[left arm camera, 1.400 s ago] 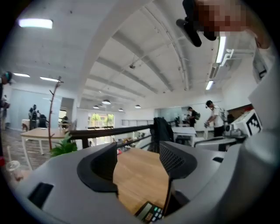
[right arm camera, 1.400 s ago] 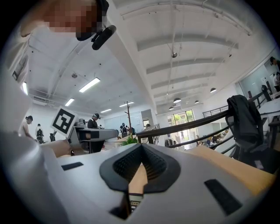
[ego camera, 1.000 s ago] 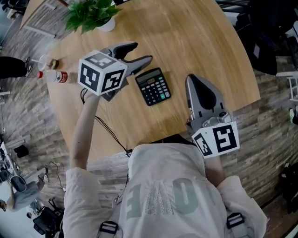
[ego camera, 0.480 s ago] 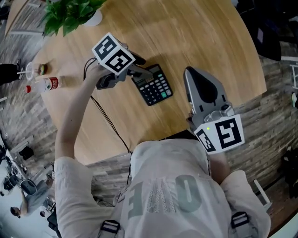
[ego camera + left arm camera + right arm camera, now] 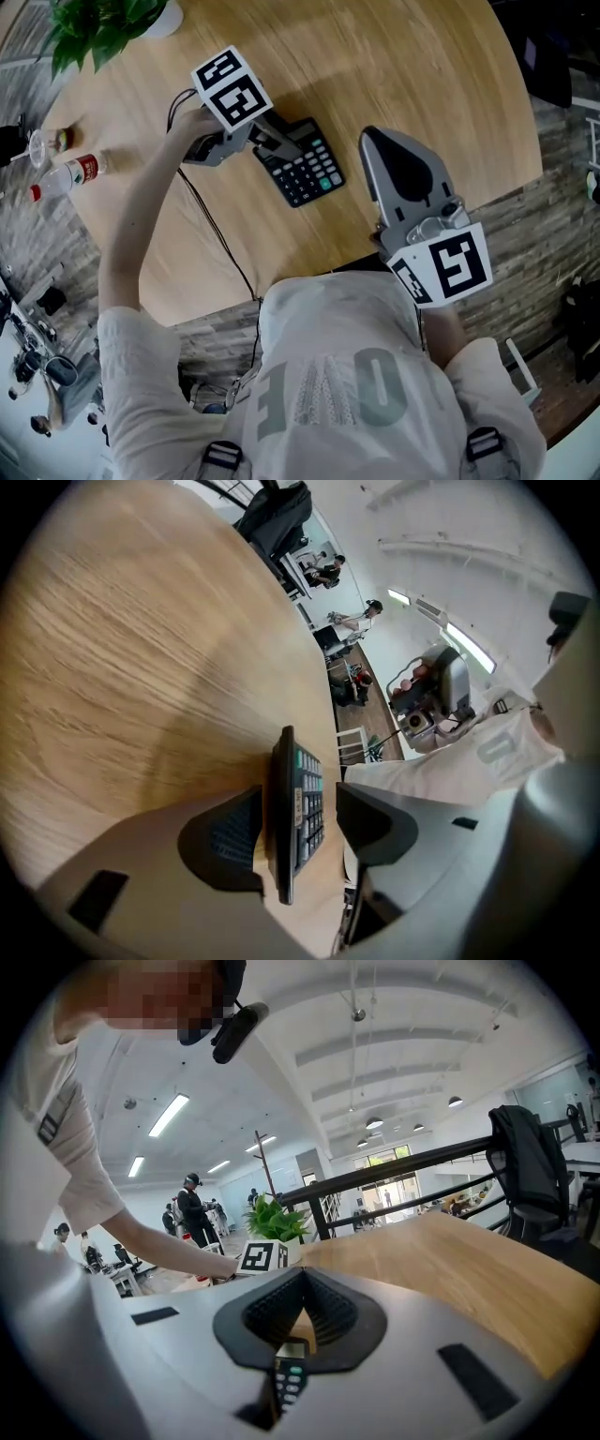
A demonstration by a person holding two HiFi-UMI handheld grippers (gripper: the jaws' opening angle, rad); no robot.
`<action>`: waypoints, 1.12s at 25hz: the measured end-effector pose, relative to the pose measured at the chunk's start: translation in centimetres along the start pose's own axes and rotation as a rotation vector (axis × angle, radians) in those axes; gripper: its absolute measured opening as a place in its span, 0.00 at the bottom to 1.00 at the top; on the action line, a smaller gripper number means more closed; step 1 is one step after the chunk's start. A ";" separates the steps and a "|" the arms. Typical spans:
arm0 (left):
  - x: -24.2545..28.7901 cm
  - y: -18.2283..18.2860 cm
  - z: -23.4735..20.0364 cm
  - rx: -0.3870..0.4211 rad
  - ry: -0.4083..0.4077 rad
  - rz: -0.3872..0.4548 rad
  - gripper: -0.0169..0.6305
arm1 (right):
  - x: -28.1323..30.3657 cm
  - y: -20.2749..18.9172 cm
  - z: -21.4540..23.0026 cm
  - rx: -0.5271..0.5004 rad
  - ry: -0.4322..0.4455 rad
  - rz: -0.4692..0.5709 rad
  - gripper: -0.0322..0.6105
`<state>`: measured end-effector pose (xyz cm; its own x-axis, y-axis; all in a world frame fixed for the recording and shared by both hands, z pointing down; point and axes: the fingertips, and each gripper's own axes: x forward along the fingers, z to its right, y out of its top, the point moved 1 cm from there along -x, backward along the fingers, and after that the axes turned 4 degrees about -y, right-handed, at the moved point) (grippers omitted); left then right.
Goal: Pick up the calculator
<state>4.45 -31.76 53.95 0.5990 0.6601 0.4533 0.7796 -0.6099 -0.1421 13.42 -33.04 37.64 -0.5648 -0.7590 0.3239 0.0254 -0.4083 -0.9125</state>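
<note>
The black calculator point(image 5: 302, 164) lies flat on the round wooden table point(image 5: 422, 66), keys up. My left gripper point(image 5: 274, 141) has come down over its far-left end, marker cube uppermost. In the left gripper view the calculator point(image 5: 292, 822) shows edge-on between the two pads point(image 5: 230, 841); the jaws have just been closing, but a gap still shows on the key side, so the gripper is open. My right gripper point(image 5: 368, 137) hovers to the right of the calculator with its tips together and nothing held; through its loop I see the calculator point(image 5: 289, 1374).
A potted plant point(image 5: 103, 23) stands at the table's far left. A small bottle point(image 5: 70, 173) and a clear cup point(image 5: 42, 145) sit near the left edge. A black cable point(image 5: 214, 234) trails from the left gripper over the near edge. A chair with a dark jacket point(image 5: 525, 1162) stands beyond the table.
The left gripper dropped from above the table, turned, and now straddles the calculator's end. The right gripper sank a little and stays shut.
</note>
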 end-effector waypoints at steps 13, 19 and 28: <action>1.6 -0.6 -0.3 -0.033 -0.041 -0.087 0.33 | 0.3 -0.9 0.7 -0.006 0.009 -0.028 0.08; 1.7 -1.0 -1.1 -0.010 0.032 -0.110 0.22 | -0.1 -0.7 0.6 -0.025 0.006 -0.017 0.08; 1.4 -0.8 -0.7 0.005 0.152 -0.030 0.21 | -1.2 0.2 -0.1 -0.052 0.008 0.022 0.08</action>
<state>4.57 -30.66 55.34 0.5411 0.6039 0.5852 0.7978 -0.5886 -0.1304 14.06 -32.18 37.03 -0.5715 -0.7630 0.3020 -0.0048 -0.3650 -0.9310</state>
